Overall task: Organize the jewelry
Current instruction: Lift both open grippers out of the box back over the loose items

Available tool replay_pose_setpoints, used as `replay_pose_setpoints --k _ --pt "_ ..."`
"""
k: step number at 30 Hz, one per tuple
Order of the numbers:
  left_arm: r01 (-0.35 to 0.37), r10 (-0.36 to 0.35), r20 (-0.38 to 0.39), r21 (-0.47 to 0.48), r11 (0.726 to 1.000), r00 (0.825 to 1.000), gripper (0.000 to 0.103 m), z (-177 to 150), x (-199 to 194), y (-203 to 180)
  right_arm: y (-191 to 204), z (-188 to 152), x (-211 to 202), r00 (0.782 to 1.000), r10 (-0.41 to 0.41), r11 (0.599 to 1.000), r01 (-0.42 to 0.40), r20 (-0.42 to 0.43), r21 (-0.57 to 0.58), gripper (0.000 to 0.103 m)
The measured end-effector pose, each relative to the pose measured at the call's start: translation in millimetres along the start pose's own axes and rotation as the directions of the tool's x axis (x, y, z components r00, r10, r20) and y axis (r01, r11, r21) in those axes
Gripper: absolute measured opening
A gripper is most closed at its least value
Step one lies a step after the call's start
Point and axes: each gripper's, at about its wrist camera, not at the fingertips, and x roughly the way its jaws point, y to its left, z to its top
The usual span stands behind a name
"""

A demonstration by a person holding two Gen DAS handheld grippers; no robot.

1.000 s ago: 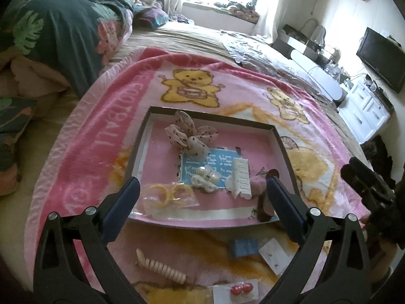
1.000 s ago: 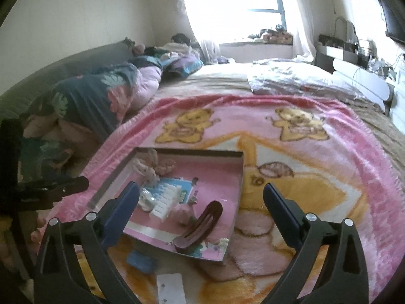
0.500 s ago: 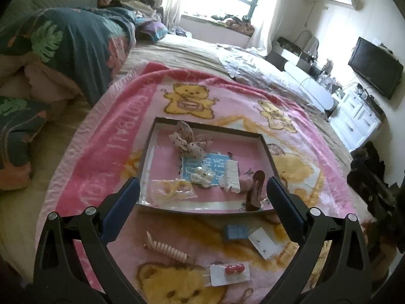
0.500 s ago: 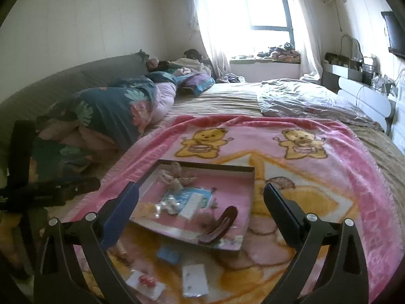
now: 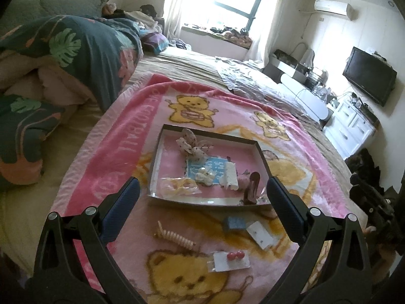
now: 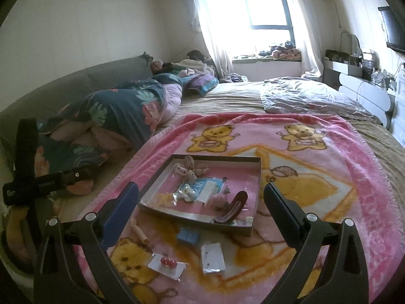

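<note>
A shallow dark-rimmed tray (image 5: 155, 162) (image 6: 258, 177) lies on a pink teddy-bear blanket (image 5: 121, 147). It holds a spotted bow (image 5: 189, 145), yellow rings in a bag (image 5: 177, 186), white pieces and a brown hair clip (image 5: 251, 186) (image 6: 234, 206). Loose on the blanket in front lie a cream spiral clip (image 5: 174, 235) (image 6: 139, 230), a small blue box (image 5: 235, 223) (image 6: 187, 235), a white earring card (image 5: 260, 234) (image 6: 212, 255) and a card with red studs (image 5: 231, 259) (image 6: 167, 263). My left gripper (image 5: 202, 197) and right gripper (image 6: 201, 197) hang open and hold nothing, well above these items.
A dark leaf-print duvet (image 5: 76, 50) is bunched at the left of the bed. A grey sheet (image 6: 316, 96) lies at the far right. White drawers (image 5: 354, 124) and a television (image 5: 369, 76) stand along the right wall, under a bright window (image 6: 265, 5).
Both grippers have pulled up and back from the tray. The tray looks smaller, and the loose items in front of it have come fully into view. Both stay open.
</note>
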Motion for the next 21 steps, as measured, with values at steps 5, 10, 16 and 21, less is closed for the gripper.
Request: replay_pose_setpoints --k 5,10,16,21 --pt "-0.005 0.005 0.0 0.013 1.0 1.0 0.094 -8 -9 3 5 -6 -7 1.0 -0.005 1.0 0.005 -0.008 -0.001 0.098" --pt "-0.012 0.012 -0.013 0.033 0.999 1.0 0.094 -18 -12 5 12 -16 -12 1.0 -0.01 1.0 0.009 -0.029 -0.02 0.098" --pt "-0.026 0.028 -0.049 0.049 0.998 0.998 0.094 -35 -10 9 17 -29 -10 0.998 -0.01 0.999 0.008 -0.065 -0.031 0.098" --pt "-0.04 0.044 -0.084 0.054 0.998 0.995 0.094 -51 -7 16 20 -39 -8 0.995 -0.015 0.999 0.011 -0.097 -0.042 0.098"
